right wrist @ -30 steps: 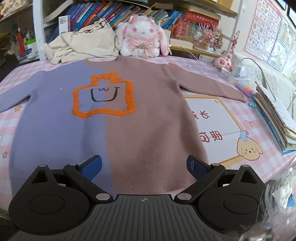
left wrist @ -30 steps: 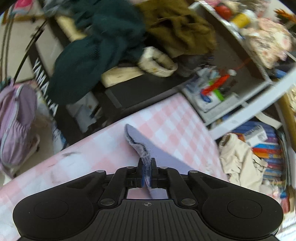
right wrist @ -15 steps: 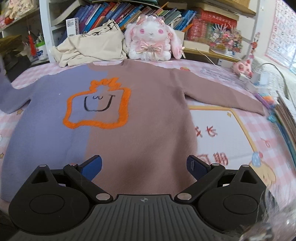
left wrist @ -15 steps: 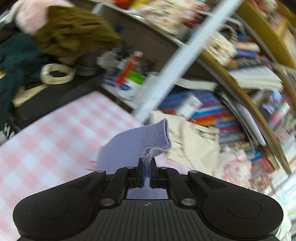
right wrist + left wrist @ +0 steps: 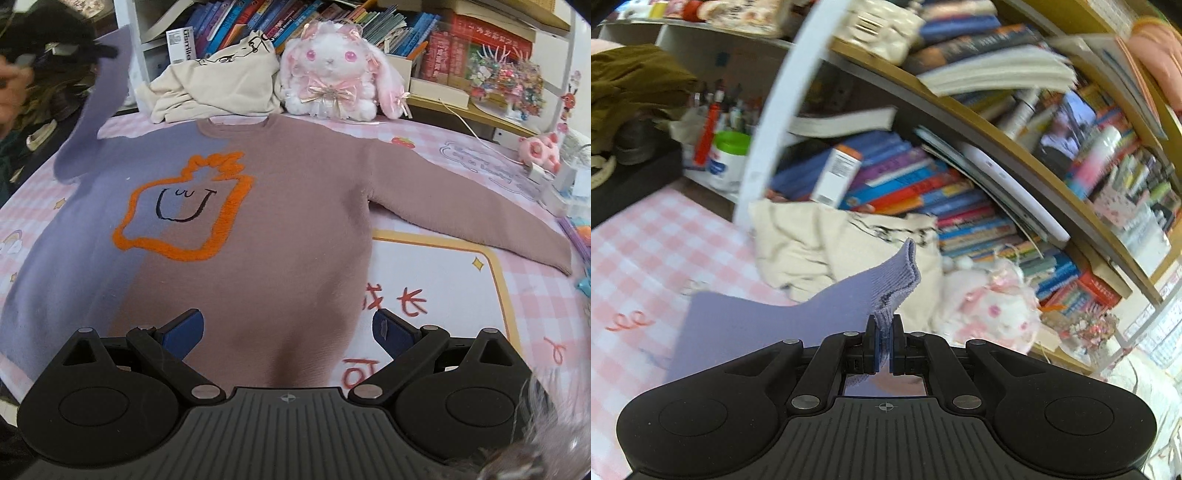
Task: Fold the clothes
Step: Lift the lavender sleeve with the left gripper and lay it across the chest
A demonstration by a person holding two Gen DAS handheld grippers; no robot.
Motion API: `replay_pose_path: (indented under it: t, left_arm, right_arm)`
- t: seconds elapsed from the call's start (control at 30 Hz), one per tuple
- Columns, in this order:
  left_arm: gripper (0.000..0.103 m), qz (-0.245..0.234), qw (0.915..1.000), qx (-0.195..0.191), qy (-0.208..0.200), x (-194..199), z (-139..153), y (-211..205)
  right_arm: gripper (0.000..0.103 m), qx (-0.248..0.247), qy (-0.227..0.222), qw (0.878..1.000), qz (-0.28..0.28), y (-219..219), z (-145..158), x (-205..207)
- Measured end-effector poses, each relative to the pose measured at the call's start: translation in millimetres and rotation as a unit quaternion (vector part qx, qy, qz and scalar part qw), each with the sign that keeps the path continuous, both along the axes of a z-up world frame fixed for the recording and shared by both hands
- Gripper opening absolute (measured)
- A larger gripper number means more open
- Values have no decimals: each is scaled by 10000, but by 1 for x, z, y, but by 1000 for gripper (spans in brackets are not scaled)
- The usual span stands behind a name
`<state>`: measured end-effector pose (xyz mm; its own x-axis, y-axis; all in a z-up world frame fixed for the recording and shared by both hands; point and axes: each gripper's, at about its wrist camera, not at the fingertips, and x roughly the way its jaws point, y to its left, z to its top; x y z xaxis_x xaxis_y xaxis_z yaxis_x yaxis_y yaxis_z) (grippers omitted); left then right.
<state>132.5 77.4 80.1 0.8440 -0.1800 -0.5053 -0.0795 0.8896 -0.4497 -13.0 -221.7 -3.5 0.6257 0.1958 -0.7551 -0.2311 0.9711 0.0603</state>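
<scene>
Left gripper (image 5: 884, 345): jaws clamped on the ribbed lilac sleeve cuff (image 5: 899, 275), lifted clear of the pink checked tablecloth (image 5: 646, 258). Sweater (image 5: 236, 229), lilac and mauve halves, lies flat, mauve sleeve (image 5: 469, 210) spread out; plush rabbit (image 5: 336, 70) behind collar. Right gripper (image 5: 288, 328): jaws wide apart, above hem

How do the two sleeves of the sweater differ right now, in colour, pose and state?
The purple sleeve is lifted off the table; the brown sleeve lies flat on the pink tablecloth. The purple sleeve's cuff is pinched in the left gripper; nothing holds the brown sleeve, and the right gripper hovers open over the hem. The purple sleeve rises steeply; the brown one stretches straight outward. Both belong to one sweater.
</scene>
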Motion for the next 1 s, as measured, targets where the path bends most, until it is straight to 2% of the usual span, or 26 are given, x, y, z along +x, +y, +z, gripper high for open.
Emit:
replay_pose_path:
  t: [0.27,0.5,0.83,0.9,1.0]
  left_arm:
    - [3,-125,9998,99,101,18,-12,-58]
    - [3,-195,9995,102,216,28,-22,-88]
    - [4,-441,9976,253,477,40,-38,-120]
    - [7,-507,9965,322,573,41,-40,-125]
    - [27,-660,9954,373,588,33,-36,-127]
  right_arm:
    - [99,109,31,9997,208,-25,0,8]
    - [99,22,16,9992,401,-32,0,9]
    - [99,55,50,9996,259,-44,-2,11]
    - [99,68,63,9997,235,-45,-2,11]
    - [99,114,89,9997,195,-48,-3,11]
